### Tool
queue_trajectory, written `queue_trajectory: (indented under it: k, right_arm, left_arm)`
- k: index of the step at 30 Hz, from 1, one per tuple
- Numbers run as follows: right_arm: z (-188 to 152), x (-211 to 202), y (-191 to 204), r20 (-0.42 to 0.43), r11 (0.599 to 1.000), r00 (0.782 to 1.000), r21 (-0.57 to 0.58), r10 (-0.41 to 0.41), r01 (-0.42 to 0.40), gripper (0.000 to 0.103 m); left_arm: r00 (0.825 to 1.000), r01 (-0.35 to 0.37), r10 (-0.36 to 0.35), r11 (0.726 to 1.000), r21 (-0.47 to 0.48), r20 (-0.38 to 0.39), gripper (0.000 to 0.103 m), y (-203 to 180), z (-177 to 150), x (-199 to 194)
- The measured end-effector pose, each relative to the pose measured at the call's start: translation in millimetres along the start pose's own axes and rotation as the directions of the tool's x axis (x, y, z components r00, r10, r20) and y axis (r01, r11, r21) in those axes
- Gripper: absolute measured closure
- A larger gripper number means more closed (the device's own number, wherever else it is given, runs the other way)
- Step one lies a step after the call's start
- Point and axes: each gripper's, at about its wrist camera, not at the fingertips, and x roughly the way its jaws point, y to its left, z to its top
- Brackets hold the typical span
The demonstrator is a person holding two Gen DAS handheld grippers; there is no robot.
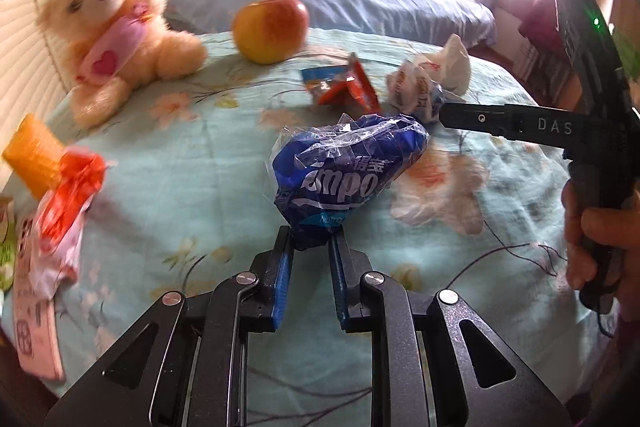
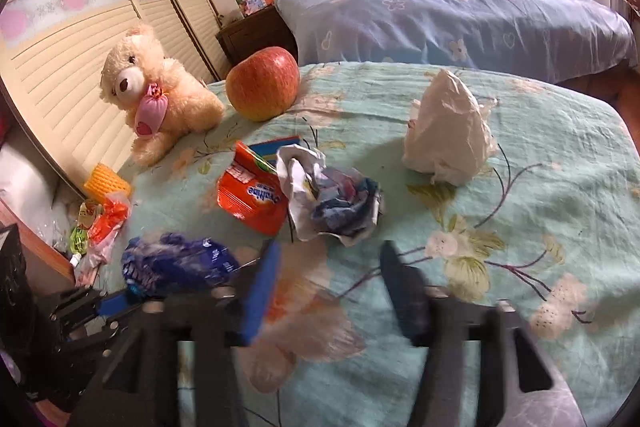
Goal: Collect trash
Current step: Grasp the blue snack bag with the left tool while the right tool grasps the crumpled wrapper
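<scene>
Left wrist view: the left gripper [image 1: 311,239] is clamped on one end of a crumpled blue wrapper [image 1: 344,171], apparently so it can be lifted off the floral cloth [image 1: 200,155].

Right wrist view: the right gripper [image 2: 328,291] is seen with fingers apart and empty, just short of a crumpled paper ball [image 2: 332,199], likely the next piece to be collected.

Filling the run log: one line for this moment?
left tool: shut on blue wrapper | right tool: open, empty, near crumpled paper | remaining: orange packet, white bag
</scene>
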Motion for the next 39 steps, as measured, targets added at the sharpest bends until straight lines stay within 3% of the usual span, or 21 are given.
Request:
queue_trajectory:
  k: [5, 7, 8, 11, 19, 22, 24, 26, 32, 34, 35, 39]
  right_arm:
    - [6.4, 15.5, -3.7, -0.007, 0.999, 1.0, 0.028, -0.024, 0.025, 0.043]
    - [8.5, 21.5, -6.0, -0.01, 0.999, 1.0, 0.032, -0.026, 0.026, 0.05]
    - [8.8, 23.0, -6.3, -0.008, 0.999, 0.999, 0.028, -0.032, 0.032, 0.074]
    - [7.3, 21.8, -5.6, -0.012, 0.999, 0.999, 0.016, -0.04, 0.041, 0.103]
    - [-4.0, -3.4, -12.9, 0.006, 0.999, 1.0, 0.024, -0.021, 0.021, 0.103]
    - [-1.5, -5.8, -17.9, 0.007, 0.998, 1.0, 0.056, -0.003, 0.003, 0.088]
    - [2.3, -7.7, -19.5, 0.025, 0.998, 1.0, 0.069, -0.002, 0.0, 0.069]
    - [6.9, -8.1, -19.5, 0.049, 0.997, 0.999, 0.075, -0.013, 0.01, 0.067]
    - [18.9, 10.5, -25.3, 0.045, 0.993, 0.998, 0.112, -0.038, 0.033, 0.069]
    - [19.8, 16.5, -26.5, 0.033, 0.993, 0.999, 0.109, -0.04, 0.036, 0.085]
    - [19.2, 18.1, -25.8, 0.03, 0.994, 0.998, 0.102, -0.047, 0.044, 0.1]
    - [12.4, 6.1, -24.3, 0.048, 0.995, 0.997, 0.082, -0.052, 0.048, 0.102]
  left_arm:
    - [1.0, -0.009, 0.01, 0.999, -0.037, 0.003, 0.086, 8.2, -3.1, -3.1]
    - [1.0, -0.009, 0.009, 0.999, -0.043, 0.004, 0.086, 7.8, -2.8, -3.2]
    - [1.0, -0.008, 0.008, 0.999, -0.043, 0.005, 0.086, 6.3, -2.9, -3.0]
    - [1.0, -0.001, 0.002, 0.999, -0.045, 0.009, 0.086, 1.8, -1.9, -3.5]
    - [1.0, 0.008, -0.008, 1.0, -0.02, 0.022, 0.086, -18.4, -0.8, -6.6]
    - [1.0, 0.004, -0.004, 1.0, -0.027, 0.023, 0.086, -19.4, -1.3, -7.6]
    - [1.0, 0.004, -0.003, 0.999, -0.034, 0.022, 0.086, -18.7, -1.9, -8.4]
    - [1.0, 0.003, -0.002, 0.999, -0.04, 0.02, 0.086, -17.3, -2.6, -8.4]
    - [1.0, 0.004, -0.004, 0.998, -0.056, 0.008, 0.086, -15.2, -4.9, -6.6]
    - [1.0, 0.006, -0.005, 0.998, -0.059, 0.007, 0.086, -16.0, -5.1, -6.6]
    - [1.0, 0.007, -0.007, 0.998, -0.059, 0.007, 0.086, -17.4, -4.8, -6.8]
    - [1.0, 0.015, -0.014, 0.999, -0.051, 0.014, 0.087, -24.9, -3.8, -8.4]
